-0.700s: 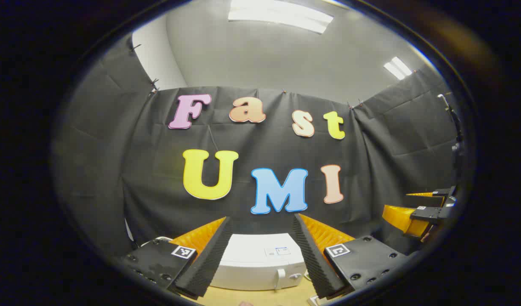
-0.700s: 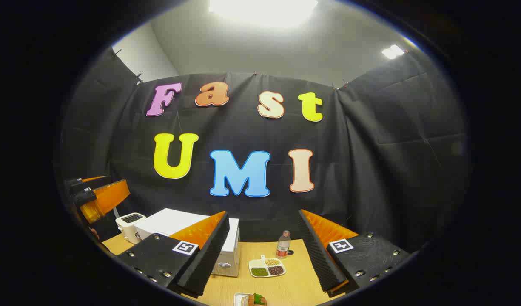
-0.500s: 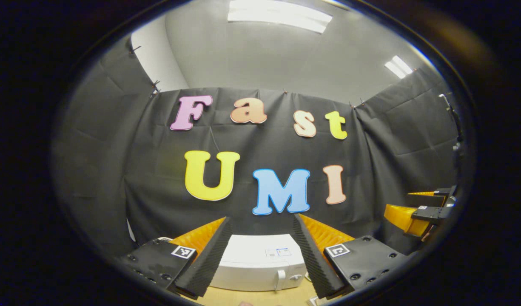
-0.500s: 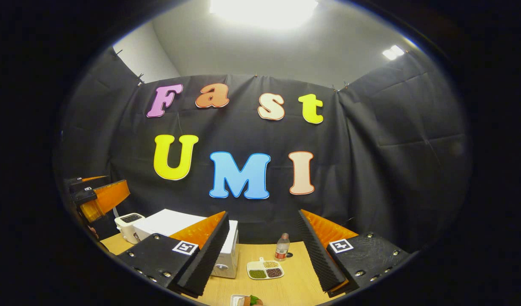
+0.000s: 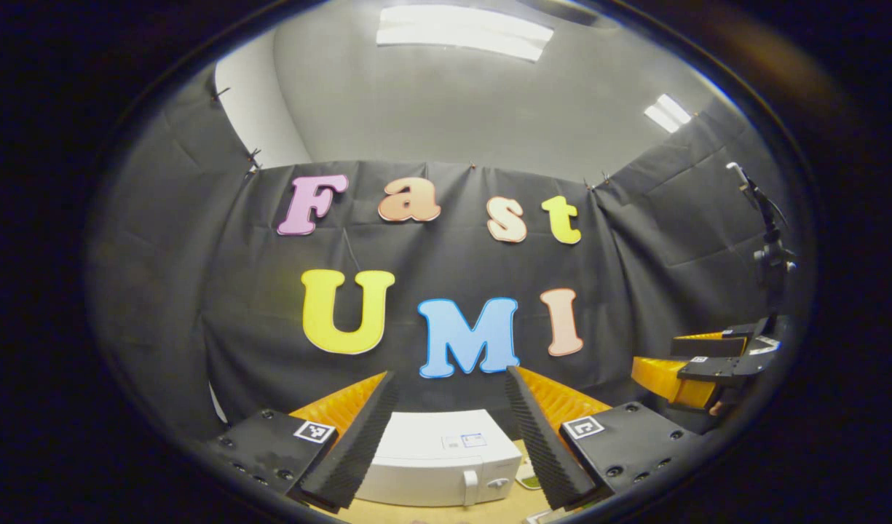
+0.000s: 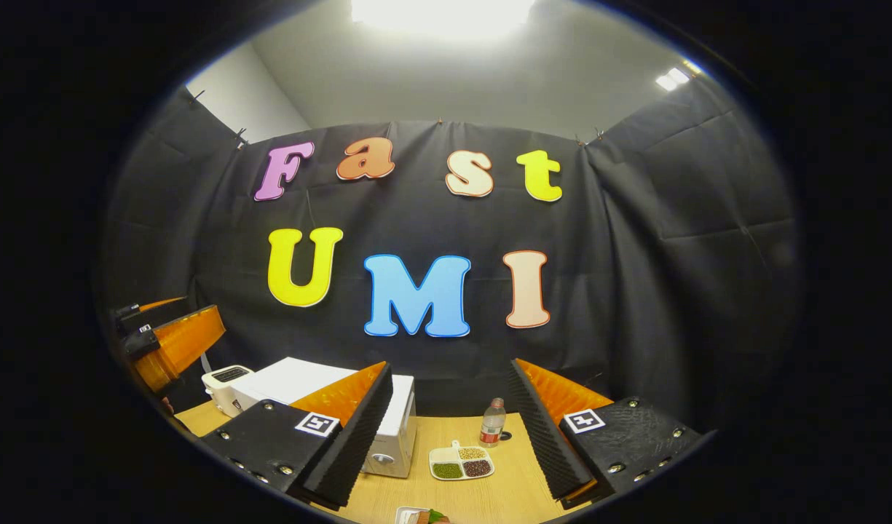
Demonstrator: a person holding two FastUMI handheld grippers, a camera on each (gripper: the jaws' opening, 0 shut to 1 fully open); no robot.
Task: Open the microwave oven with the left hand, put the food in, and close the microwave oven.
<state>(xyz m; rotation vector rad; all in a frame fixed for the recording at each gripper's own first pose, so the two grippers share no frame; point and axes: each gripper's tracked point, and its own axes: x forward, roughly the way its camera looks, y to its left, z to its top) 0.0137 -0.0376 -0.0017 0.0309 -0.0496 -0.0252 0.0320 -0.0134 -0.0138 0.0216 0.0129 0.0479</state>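
While formerly lower, microwave [image 5: 435, 458] more fully between left gripper [image 5: 449, 437] fingers.

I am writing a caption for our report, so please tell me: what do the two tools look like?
Both look alike. The left tool and the right tool each have two wedge-shaped fingers, orange outside, lined with black ribbed foam. Each finger sits on a black plate with screws and a small black-and-white square marker.

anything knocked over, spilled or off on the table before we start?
Nothing stands out. Microwave shut and square, toaster beside it, bottle upright, divided dish flat with its contents inside.
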